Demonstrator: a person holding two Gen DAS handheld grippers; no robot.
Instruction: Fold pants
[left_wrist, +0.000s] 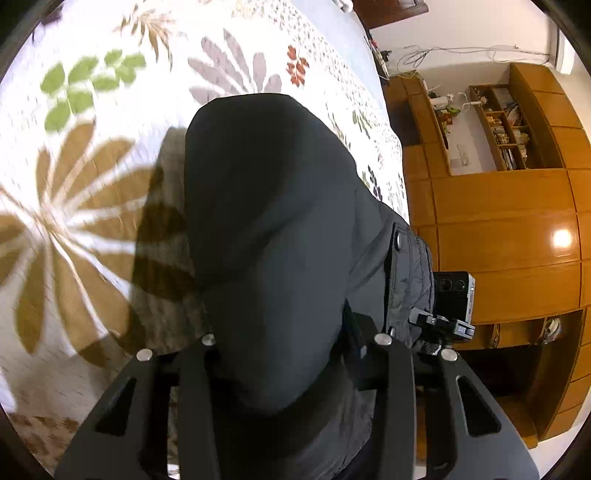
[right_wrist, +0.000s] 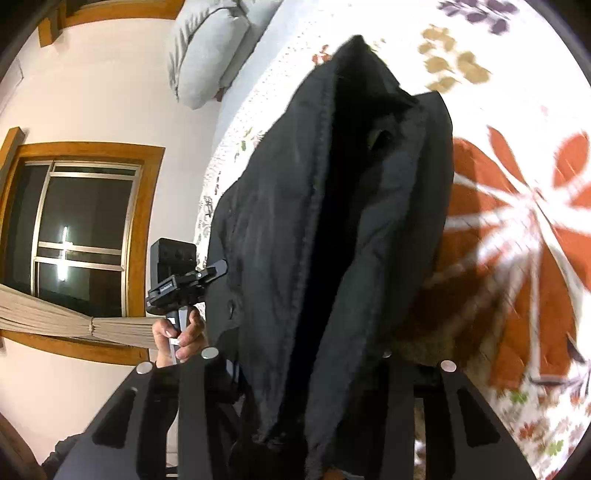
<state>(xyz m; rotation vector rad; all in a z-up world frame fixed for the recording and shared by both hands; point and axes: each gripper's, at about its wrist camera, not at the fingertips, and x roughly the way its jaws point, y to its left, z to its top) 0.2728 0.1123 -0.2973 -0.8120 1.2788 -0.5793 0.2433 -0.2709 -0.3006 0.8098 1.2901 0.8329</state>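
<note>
Fabric fills the gap between both sets of fingers. Left gripper (left_wrist: 284, 369) is closed on the dark grey-black cloth pants (left_wrist: 273, 221), held up off the bed; snap button visible nr the waistband on its right. Right gripper (right_wrist: 295, 373) likewise pinches the pants (right_wrist: 332, 221), which hang in long folds w/ a seam edge showing. Below lies the white quilted bedspread w/ big leaf print (left_wrist: 92, 166). Wooden wardrobe w/ shelves (left_wrist: 498, 221) beside bed; wood-framed window (right_wrist: 85, 229) opposite.
</note>
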